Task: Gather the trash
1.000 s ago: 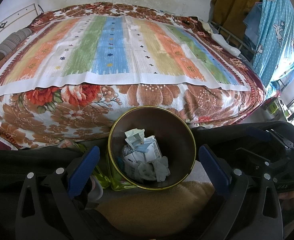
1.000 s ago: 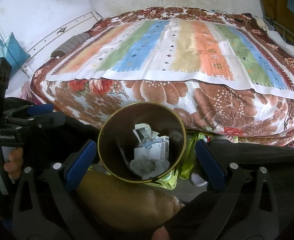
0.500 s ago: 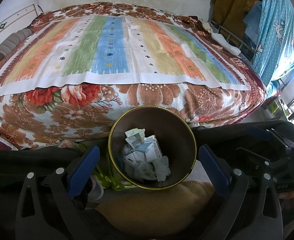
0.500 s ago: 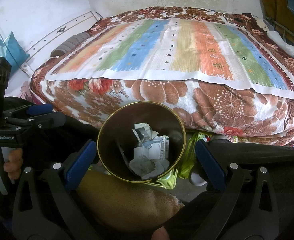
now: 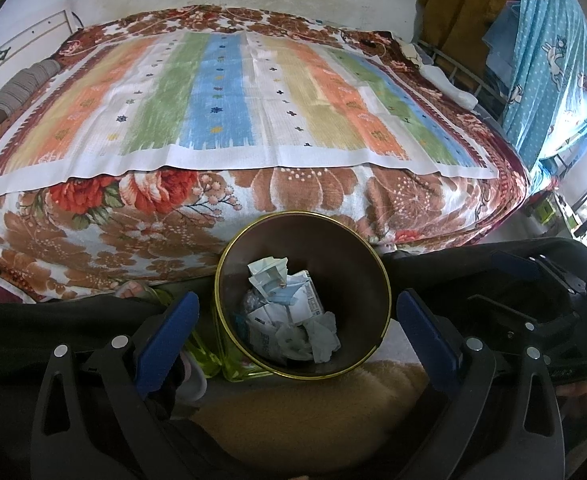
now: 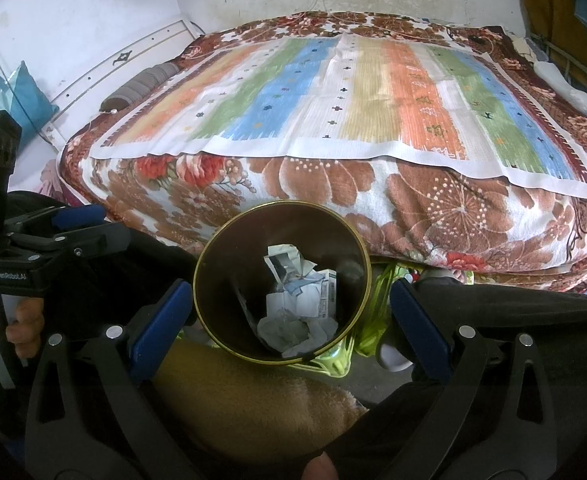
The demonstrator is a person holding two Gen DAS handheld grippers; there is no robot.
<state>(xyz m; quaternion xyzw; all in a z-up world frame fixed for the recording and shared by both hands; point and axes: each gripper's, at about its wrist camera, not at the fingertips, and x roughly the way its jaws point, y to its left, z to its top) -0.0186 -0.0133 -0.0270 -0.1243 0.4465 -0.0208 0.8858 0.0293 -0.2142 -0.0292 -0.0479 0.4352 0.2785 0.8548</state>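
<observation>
Both your left hand-held gripper point(image 5: 293, 320) and right hand-held gripper point(image 6: 291, 314) gape wide, empty, above the brown bin point(image 5: 357, 280) holding crumpled paper trash point(image 5: 289, 312) beside the bed point(image 5: 233, 120). Dip carelessly and a finger could clip the rim, tipping it.

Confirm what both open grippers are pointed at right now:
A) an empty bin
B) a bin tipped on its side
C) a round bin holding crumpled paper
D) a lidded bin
C: the gold-rimmed bin stands upright and lidless, with crumpled paper piled inside it.
</observation>
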